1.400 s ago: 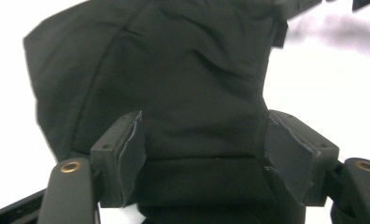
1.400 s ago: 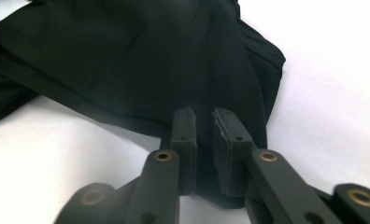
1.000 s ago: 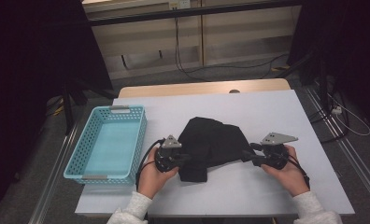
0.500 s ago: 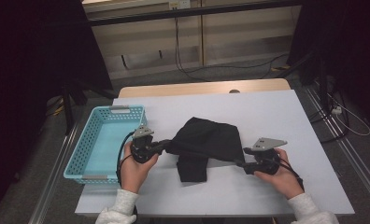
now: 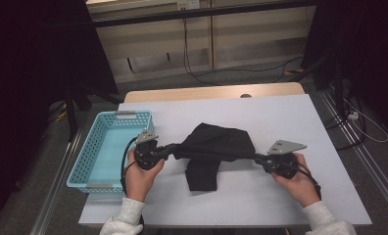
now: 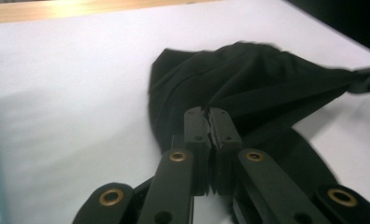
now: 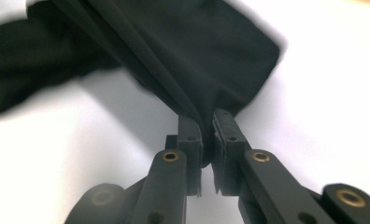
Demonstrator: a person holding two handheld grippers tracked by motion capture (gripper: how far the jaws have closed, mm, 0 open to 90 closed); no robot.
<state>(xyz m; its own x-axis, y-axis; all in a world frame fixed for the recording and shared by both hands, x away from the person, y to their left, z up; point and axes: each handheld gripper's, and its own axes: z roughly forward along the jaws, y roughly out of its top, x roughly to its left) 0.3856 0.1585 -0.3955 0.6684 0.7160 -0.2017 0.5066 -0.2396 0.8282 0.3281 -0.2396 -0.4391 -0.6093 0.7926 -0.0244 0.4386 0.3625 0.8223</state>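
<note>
A black cloth garment hangs stretched between my two grippers above the white table. My left gripper is shut on its left edge, right of the basket. My right gripper is shut on its right edge. A loose part of the garment droops onto the table at the front middle. In the left gripper view the jaws pinch black cloth at their tips. The right gripper view has the cloth pulled taut from the jaw tips.
A light blue plastic basket stands on the table's left part, close to my left hand. A wooden strip runs along the table's far edge. Cables lie on the floor beyond.
Both grippers have drawn apart, the left toward the basket, the right outward. The garment, first bunched on the table, now stretches between them.
</note>
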